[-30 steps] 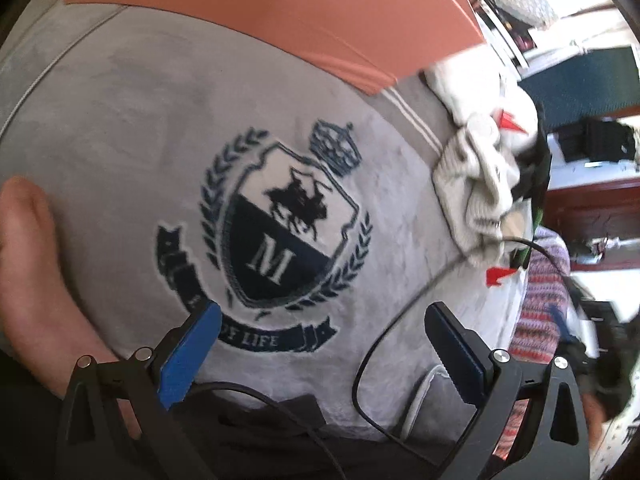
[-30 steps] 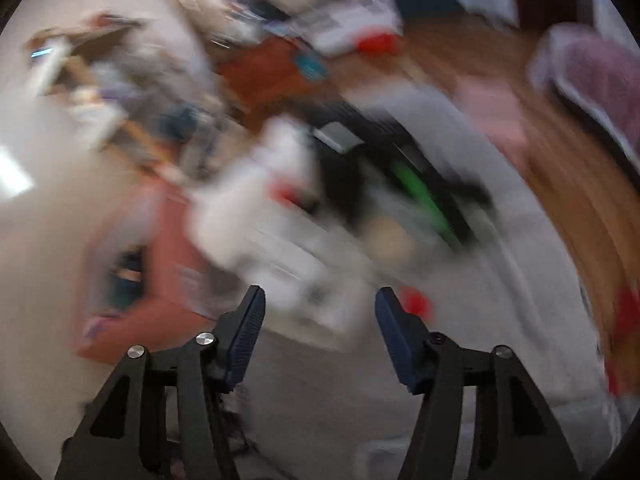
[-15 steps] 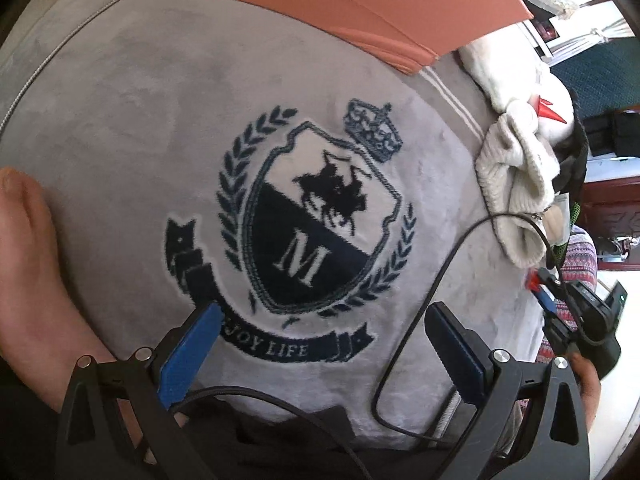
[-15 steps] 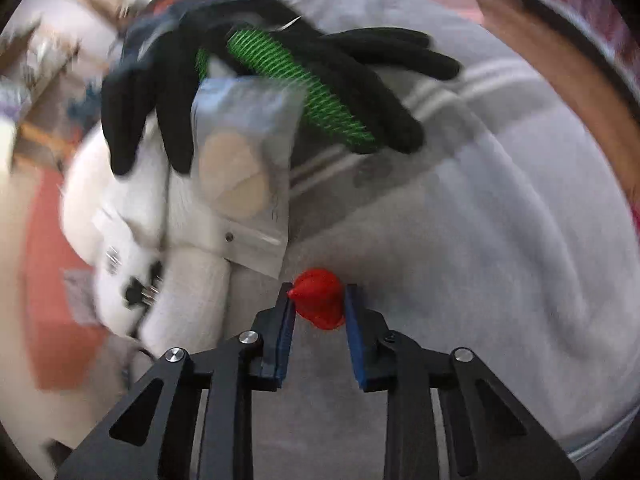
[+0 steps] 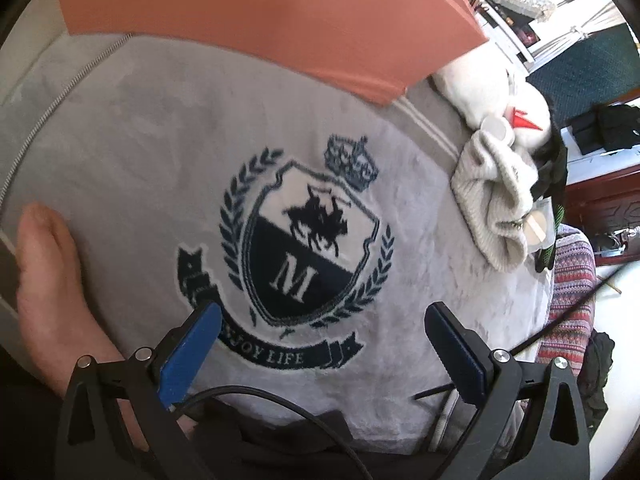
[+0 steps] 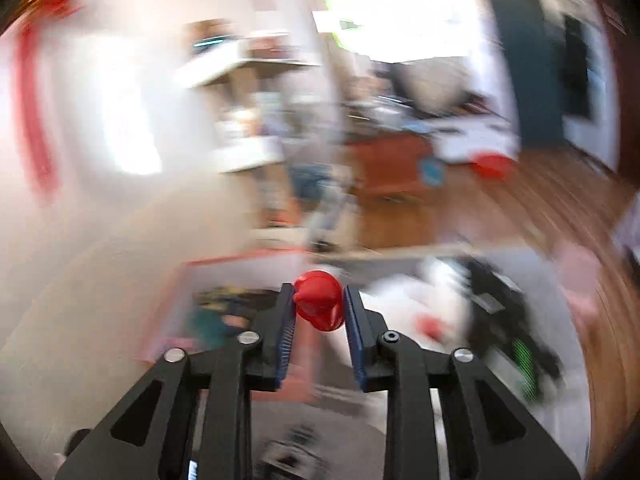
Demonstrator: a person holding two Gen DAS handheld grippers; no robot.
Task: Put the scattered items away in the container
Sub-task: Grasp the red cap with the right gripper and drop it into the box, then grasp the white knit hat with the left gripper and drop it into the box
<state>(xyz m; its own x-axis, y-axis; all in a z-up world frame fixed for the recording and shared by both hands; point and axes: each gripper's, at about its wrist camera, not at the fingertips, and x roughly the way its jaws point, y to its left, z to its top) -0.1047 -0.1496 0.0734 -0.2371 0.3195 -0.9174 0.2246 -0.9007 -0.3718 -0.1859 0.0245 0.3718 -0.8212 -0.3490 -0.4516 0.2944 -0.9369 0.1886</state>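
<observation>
Lifting off the grey blanket [image 5: 132,152] it touched half a second ago, the right claw [image 6: 318,304] carries the red toy [image 6: 319,300] between its opening jaws over a blurred room. Only the left wrist view shows the left claw [image 5: 320,344] wide open and empty above the blanket's crest, by the orange box [image 5: 256,12].

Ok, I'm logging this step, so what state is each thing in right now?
left tongs: open, empty, above the grey blanket.
right tongs: jaws opening, red piece between the pads, in the air.
cream knit cloth: crumpled on the blanket.
orange box: resting on the blanket.
</observation>
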